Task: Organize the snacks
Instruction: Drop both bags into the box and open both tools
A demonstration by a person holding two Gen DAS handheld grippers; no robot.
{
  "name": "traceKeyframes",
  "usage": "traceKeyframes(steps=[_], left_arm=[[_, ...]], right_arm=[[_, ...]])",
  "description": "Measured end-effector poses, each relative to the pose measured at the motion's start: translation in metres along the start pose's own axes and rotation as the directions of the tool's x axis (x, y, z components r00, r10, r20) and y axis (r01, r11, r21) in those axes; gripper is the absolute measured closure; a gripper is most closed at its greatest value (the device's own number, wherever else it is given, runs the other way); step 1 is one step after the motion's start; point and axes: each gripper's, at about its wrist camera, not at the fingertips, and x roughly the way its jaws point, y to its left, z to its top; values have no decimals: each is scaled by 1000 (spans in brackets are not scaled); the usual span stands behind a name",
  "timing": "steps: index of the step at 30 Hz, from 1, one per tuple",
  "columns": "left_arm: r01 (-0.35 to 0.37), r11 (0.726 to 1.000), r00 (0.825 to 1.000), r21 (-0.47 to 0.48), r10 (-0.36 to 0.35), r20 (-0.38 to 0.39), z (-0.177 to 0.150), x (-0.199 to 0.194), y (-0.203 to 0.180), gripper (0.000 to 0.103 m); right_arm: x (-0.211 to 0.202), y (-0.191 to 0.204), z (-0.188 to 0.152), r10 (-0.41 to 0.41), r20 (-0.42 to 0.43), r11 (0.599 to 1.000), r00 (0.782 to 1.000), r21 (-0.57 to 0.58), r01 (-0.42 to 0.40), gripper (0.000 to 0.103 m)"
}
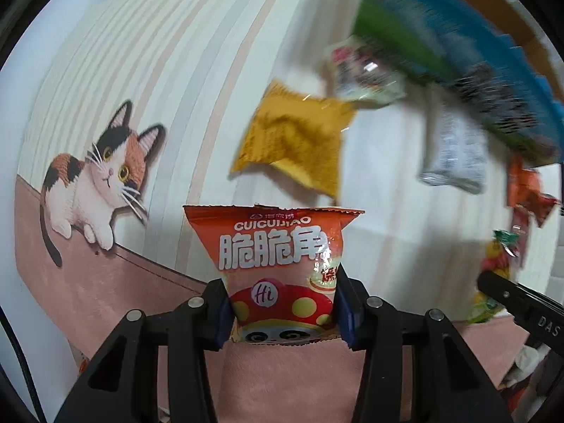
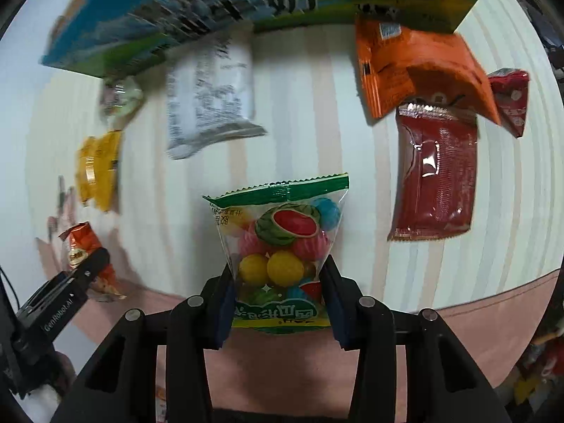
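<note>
Left gripper point(image 1: 283, 312): clamped on an orange crisp packet point(image 1: 278, 264) printed CUICUIJIAO, squeezed at its lower half between the blue pads, held upright above the mat.
Right gripper point(image 2: 280, 303): clenched on a clear candy bag point(image 2: 282, 246) with a green top seal and a watermelon picture, coloured balls inside; it is pinched near its bottom edge.
Mat: striped cream tablecloth point(image 1: 183, 70) with a pink border and a calico cat print point(image 1: 102, 176).
Loose snacks: a yellow packet point(image 1: 296, 141) and a silver-white packet point(image 1: 454, 151) lie on the stripes, apart from each other.
Right side: a dark red sachet point(image 2: 435, 179) lies just below an orange packet point(image 2: 416, 67), their edges overlapping.
Back edge: a blue and green box point(image 2: 211, 3), too blurred to read, perhaps the snack carton.
</note>
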Motion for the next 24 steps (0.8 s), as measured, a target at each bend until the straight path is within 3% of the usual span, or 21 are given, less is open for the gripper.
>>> traceKeyframes(steps=[6, 11, 14, 20, 24], left_arm=[[103, 992, 990, 73, -109, 84, 17, -72, -41, 60], [199, 968, 968, 150, -219, 124, 75, -128, -59, 59], [195, 962, 960, 192, -227, 162, 112, -150, -73, 59], [141, 955, 975, 261, -180, 130, 191, -135, -100, 59], [121, 954, 991, 274, -132, 21, 228, -95, -115, 59]], right_arm=[[-67, -2, -5, 107, 84, 994, 991, -16, -106, 57], [-142, -18, 26, 171, 177, 985, 969, -27, -169, 57], [-180, -22, 55, 166, 256, 986, 952, -31, -163, 57], [-201, -41, 117, 105, 310, 993, 945, 15, -116, 57], [-190, -57, 158, 56, 281, 995, 958, 61, -76, 57]])
